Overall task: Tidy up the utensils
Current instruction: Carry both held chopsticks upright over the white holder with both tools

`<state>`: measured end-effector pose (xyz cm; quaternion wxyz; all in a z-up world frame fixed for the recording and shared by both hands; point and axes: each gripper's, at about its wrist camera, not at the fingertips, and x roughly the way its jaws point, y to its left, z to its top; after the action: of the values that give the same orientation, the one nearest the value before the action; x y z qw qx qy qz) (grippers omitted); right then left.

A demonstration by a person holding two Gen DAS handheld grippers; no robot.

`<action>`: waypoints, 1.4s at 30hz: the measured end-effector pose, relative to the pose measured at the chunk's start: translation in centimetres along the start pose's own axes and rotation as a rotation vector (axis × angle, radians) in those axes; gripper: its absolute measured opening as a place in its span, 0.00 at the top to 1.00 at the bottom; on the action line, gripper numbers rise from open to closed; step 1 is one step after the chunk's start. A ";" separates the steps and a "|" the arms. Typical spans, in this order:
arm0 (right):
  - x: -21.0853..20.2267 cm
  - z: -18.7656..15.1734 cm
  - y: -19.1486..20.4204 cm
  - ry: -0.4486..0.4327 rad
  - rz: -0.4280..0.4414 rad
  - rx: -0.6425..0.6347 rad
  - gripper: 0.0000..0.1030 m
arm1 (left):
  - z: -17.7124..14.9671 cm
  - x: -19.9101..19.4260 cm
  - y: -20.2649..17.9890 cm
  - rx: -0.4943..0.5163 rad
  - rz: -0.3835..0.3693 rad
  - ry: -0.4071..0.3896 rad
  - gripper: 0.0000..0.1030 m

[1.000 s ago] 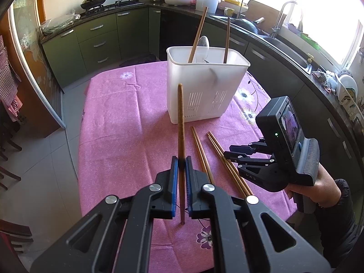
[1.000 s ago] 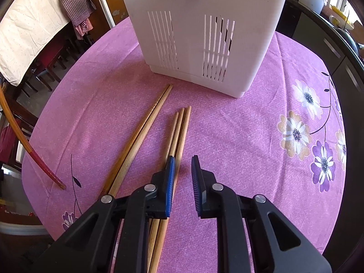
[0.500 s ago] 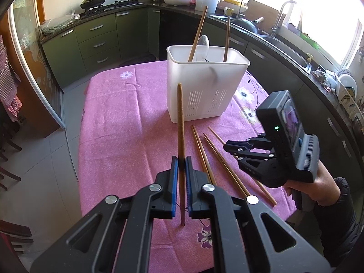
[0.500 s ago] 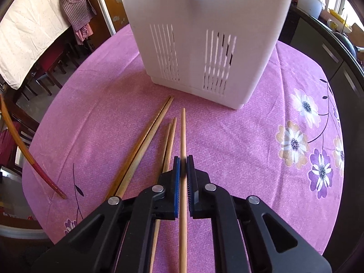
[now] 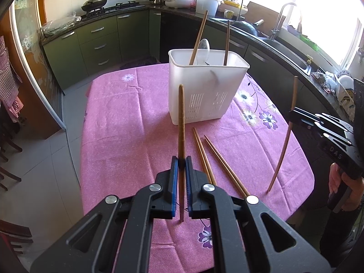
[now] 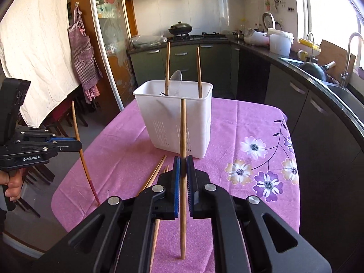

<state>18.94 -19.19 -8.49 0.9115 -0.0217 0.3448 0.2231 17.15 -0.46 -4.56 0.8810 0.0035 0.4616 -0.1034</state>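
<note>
Left gripper (image 5: 181,161) clamped on a dark chopstick (image 5: 181,122), held upright above the desk (image 5: 127,136). Right gripper (image 6: 183,159) clamped on a lighter chopstick (image 6: 183,132), also upright. Three loose chopsticks (image 5: 213,157) lie on the desk, near side of the white holder (image 5: 204,91).

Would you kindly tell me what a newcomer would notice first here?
Each gripper pinches one chopstick above the pink tablecloth: the left gripper a dark chopstick, the right gripper a pale chopstick. Beyond them stands a white utensil holder; loose chopsticks lie before it.
</note>
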 end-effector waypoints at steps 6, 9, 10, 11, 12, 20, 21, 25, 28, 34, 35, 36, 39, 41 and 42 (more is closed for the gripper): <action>-3.1 -1.6 -0.9 -0.063 -0.016 0.018 0.94 | -0.1 -0.4 -0.1 0.003 0.000 -0.007 0.94; -3.6 -1.8 -1.1 -0.066 -0.011 0.024 0.94 | -0.3 -0.6 -0.1 0.006 0.004 -0.010 0.94; -3.6 -1.8 -1.0 -0.067 -0.011 0.024 0.94 | -0.3 -0.7 -0.2 0.007 0.004 -0.011 0.94; -3.7 -1.8 -1.0 -0.068 -0.011 0.022 0.94 | -0.4 -0.7 -0.2 0.008 0.004 -0.011 0.94; -3.7 -1.8 -0.9 -0.068 -0.009 0.021 0.94 | -0.4 -0.8 -0.2 0.009 0.005 -0.012 0.94; -3.5 -1.7 -0.5 -0.064 -0.005 0.015 0.94 | -0.5 -1.1 -0.2 0.017 0.001 -0.019 0.94; -3.5 -1.7 -0.5 -0.065 -0.005 0.015 0.94 | -0.5 -1.2 -0.2 0.018 0.001 -0.020 0.94; -3.5 -1.3 -0.4 -0.072 -0.004 0.010 0.94 | -0.5 -1.4 -0.2 0.020 0.001 -0.026 0.94; -3.7 -0.8 -0.1 -0.080 -0.004 0.004 0.94 | -0.3 -1.6 -0.2 0.021 -0.001 -0.033 0.94; -3.7 1.1 0.7 -0.101 0.001 -0.013 0.94 | 0.6 -2.4 -0.3 0.026 -0.003 -0.056 0.94; -3.8 1.6 0.8 -0.105 0.000 -0.019 0.94 | 0.8 -2.5 -0.3 0.028 -0.004 -0.061 0.94; -3.9 2.0 1.0 -0.109 -0.001 -0.025 0.94 | 1.1 -2.7 -0.3 0.031 -0.005 -0.066 0.94; -4.1 3.7 1.2 -0.121 0.011 -0.029 0.94 | 2.0 -3.4 -0.6 0.038 -0.007 -0.083 0.94; -4.3 5.0 1.4 -0.130 0.017 -0.033 0.94 | 2.7 -3.8 -0.7 0.040 -0.012 -0.096 0.94; -4.4 5.6 1.4 -0.136 0.018 -0.036 0.94 | 3.0 -4.1 -0.8 0.040 -0.015 -0.101 0.94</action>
<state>18.89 -18.62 -1.26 0.9302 -0.0199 0.2784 0.2386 17.20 -0.77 0.59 0.9022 0.0123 0.4144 -0.1192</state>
